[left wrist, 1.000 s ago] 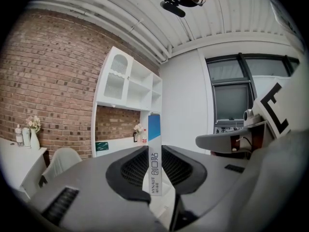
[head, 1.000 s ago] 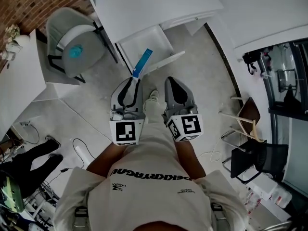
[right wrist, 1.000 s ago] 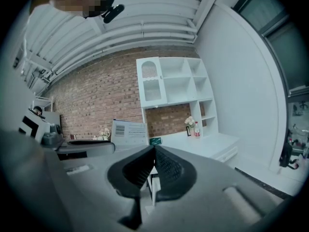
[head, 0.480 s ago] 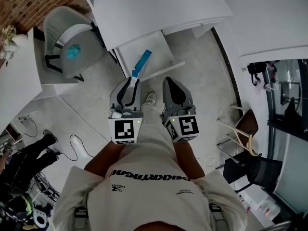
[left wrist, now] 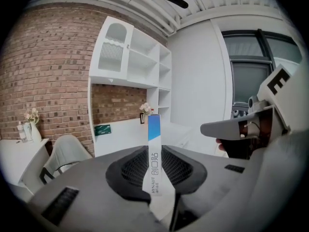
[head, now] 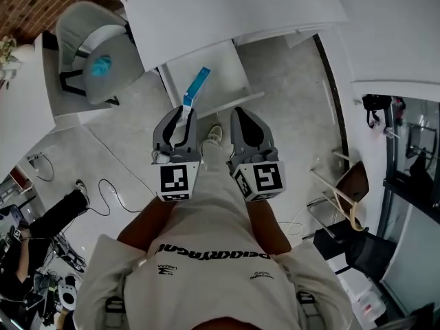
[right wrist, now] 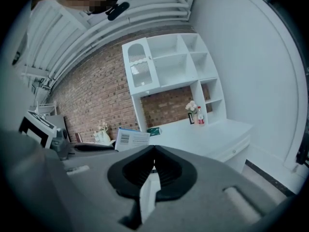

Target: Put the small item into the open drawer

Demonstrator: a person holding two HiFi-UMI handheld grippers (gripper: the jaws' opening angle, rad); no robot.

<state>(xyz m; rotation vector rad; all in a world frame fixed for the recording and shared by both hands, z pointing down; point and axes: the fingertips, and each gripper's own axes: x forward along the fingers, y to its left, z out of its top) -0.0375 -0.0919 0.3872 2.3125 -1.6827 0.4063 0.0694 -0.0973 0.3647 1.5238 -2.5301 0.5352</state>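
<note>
A slim white box with a blue end [head: 196, 86] sticks out ahead of my left gripper [head: 184, 110], whose jaws are shut on its lower end. In the head view the box's blue tip overlaps the left edge of the open white drawer [head: 223, 71] under the desk. The left gripper view shows the box [left wrist: 153, 144] upright between the dark pads [left wrist: 126, 170]. My right gripper [head: 240, 113] hangs beside the left one, shut and empty; its tips meet in the right gripper view [right wrist: 153, 151], where the box's barcode side [right wrist: 131, 139] shows to the left.
The white desk [head: 227, 5] spans the top. A grey chair [head: 93, 53] stands left of the drawer. A white shelf unit [right wrist: 169, 71] rises against the brick wall. Cables [head: 103, 198] and a seated person's legs [head: 48, 212] are on the left, dark chairs [head: 357, 239] on the right.
Both grippers have drifted a little up the head view toward the drawer, the left one still holding the box. The head camera has shifted, so desk and chair sit differently in frame.
</note>
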